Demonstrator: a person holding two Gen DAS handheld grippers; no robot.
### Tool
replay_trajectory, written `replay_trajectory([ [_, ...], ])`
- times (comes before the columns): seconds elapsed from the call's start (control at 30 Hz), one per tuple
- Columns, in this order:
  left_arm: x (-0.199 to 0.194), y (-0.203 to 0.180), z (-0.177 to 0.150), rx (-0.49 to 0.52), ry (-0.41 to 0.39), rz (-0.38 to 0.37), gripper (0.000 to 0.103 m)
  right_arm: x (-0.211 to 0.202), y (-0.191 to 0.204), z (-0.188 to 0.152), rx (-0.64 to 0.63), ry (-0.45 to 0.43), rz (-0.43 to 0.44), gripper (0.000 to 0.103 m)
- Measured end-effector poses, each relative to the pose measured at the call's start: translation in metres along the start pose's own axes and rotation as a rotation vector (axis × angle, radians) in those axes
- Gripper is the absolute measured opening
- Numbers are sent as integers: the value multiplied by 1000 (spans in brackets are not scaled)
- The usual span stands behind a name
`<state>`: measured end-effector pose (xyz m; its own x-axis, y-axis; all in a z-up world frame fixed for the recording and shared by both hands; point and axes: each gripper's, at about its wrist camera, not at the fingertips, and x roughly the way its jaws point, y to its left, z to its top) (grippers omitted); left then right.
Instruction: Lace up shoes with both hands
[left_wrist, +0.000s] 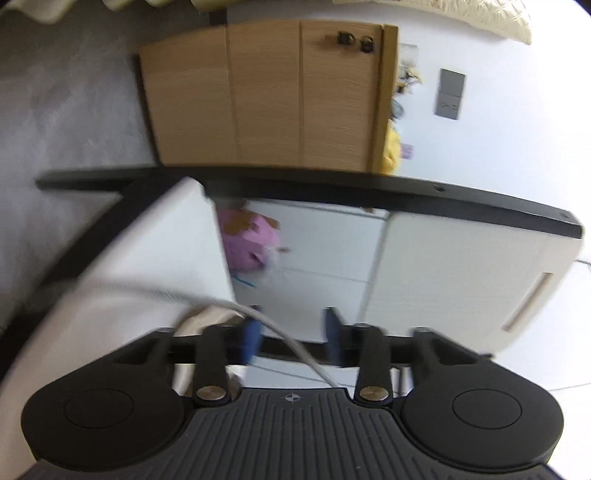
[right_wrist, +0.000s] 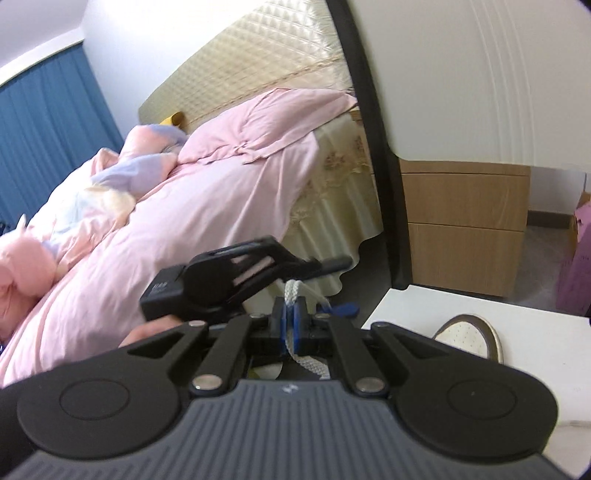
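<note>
The right claw (right_wrist: 290, 325) is clamped shut on the white shoelace (right_wrist: 295, 295), drawing it up from the shoe (right_wrist: 476, 338) lying to its right on the bench (right_wrist: 535, 325). The left claw (left_wrist: 293, 334) stands open with the lace (left_wrist: 288, 334) crossing loose between its blue pads (left_wrist: 252, 334). Next it likely needs to pinch that strand.

a white table (right_wrist: 535, 325) carries a shoe (right_wrist: 469, 338) near its edge.

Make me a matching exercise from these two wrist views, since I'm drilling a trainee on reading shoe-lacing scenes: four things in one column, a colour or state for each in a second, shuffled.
Things:
1. right gripper
2. left gripper
3. curtain
4. pillow

States or colours:
A. blue
B. jaws apart, the lace passing between the pads unpinched
C. pink
D. pads shut on the white lace

Pairs: 1-D, 2-B, 3-A, 4-C
</note>
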<state>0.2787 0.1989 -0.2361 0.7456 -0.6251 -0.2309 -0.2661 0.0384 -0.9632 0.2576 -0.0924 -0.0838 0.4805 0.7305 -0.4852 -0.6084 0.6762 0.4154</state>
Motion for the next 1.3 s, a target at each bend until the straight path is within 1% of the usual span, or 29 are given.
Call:
replay_trajectory([
  [0.03,-3,2,2,-5,-18,17,15,-5,1,-1,-9,3,2,5],
  [0.07,-6,3,3,-13,-39,24,9,-10,2,-1,-20,7,-1,5],
  [0.17,-20,1,9,-4,-115,34,3,-25,3,-2,-48,23,-14,4],
  [0.3,-31,-5,13,36,-172,30,3,-41,-4,-12,-59,54,-42,4],
  [0.43,-37,-9,16,47,-202,39,3,-51,-9,-22,-107,94,-88,3],
  [0.5,-38,-17,16,110,-218,56,3,-53,-13,-27,-126,121,-120,3],
  [0.57,-36,-28,13,185,-206,60,3,-55,-18,-30,-134,145,-143,3],
  [0.63,-32,-39,8,272,-182,56,3,-58,-23,-31,-118,137,-152,5],
  [0.67,-30,-43,4,303,-167,39,3,-59,-25,-30,-105,125,-158,12],
  [0.7,-27,-48,1,334,-151,22,3,-59,-27,-29,-94,118,-150,24],
  [0.77,-22,-56,-5,388,-120,-11,3,-56,-24,-24,-107,94,-142,35],
  [0.87,-17,-60,-13,422,-88,-48,3,-37,-13,-14,-142,77,-112,35],
  [0.97,-13,-62,-18,442,-46,-72,3,-5,1,-7,-199,84,-84,35],
  [1.03,-11,-64,-19,452,-31,-80,3,18,12,-3,-244,94,-69,35],
  [1.07,-10,-65,-19,455,-25,-82,3,29,15,-2,-246,100,-59,35],
  [1.17,-10,-67,-19,461,-7,-96,3,53,20,0,-274,98,-81,34],
  [1.2,-11,-67,-19,462,-9,-97,3,61,21,0,-285,95,-91,32],
  [1.23,-11,-66,-18,463,-14,-94,3,64,21,0,-285,88,-97,26],
  [1.27,-13,-65,-17,459,-20,-92,3,66,20,0,-286,80,-102,5],
  [1.3,-15,-64,-16,451,-27,-92,3,64,19,0,-281,75,-104,3],
])
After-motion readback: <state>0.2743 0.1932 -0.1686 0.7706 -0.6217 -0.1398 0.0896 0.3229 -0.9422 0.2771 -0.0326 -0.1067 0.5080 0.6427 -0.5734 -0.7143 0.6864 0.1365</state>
